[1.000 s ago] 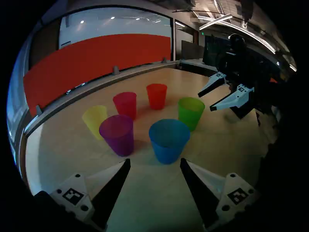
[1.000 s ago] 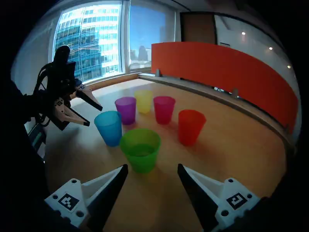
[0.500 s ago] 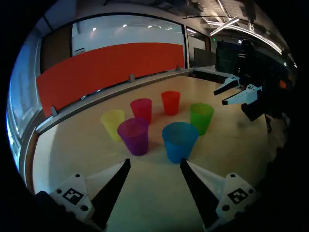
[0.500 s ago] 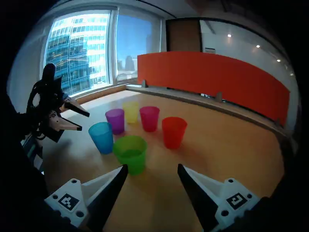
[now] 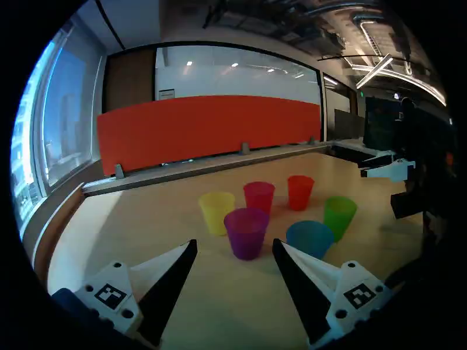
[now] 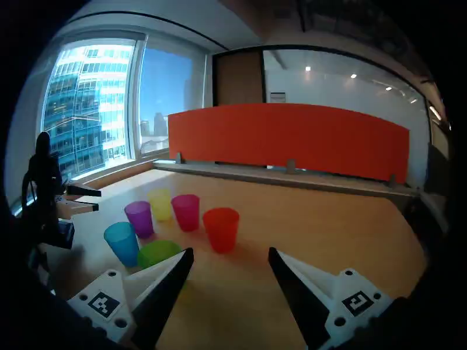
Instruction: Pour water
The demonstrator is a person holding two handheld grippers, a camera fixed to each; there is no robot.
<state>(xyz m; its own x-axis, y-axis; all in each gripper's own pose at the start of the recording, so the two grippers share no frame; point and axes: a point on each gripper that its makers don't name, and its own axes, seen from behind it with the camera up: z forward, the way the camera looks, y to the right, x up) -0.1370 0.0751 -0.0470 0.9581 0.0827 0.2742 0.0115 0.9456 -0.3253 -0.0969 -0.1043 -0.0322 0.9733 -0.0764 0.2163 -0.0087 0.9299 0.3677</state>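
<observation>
Several plastic cups stand grouped on the wooden table [image 5: 146, 221]. In the left gripper view they are a yellow cup [image 5: 216, 213], a pink cup [image 5: 258, 197], a red cup [image 5: 300, 192], a green cup [image 5: 340, 217], a purple cup [image 5: 246, 233] and a blue cup [image 5: 309, 238]. My left gripper [image 5: 233, 262] is open, held back from the purple cup with nothing between its fingers. My right gripper [image 6: 230, 262] is open and empty, just short of the red cup [image 6: 221, 229] and green cup [image 6: 156, 253]. Each gripper appears in the other's view, at the right [image 5: 385, 170] and at the left [image 6: 82, 198].
An orange partition [image 5: 210, 125] runs along the table's far edge. Large windows [image 6: 99, 116] stand beyond the table in the right gripper view. Bare tabletop lies to the right of the cups [image 6: 327, 233] in that view.
Both grippers have drawn back and tilted up from the cups, which now look smaller and lower. Both stayed open and empty.
</observation>
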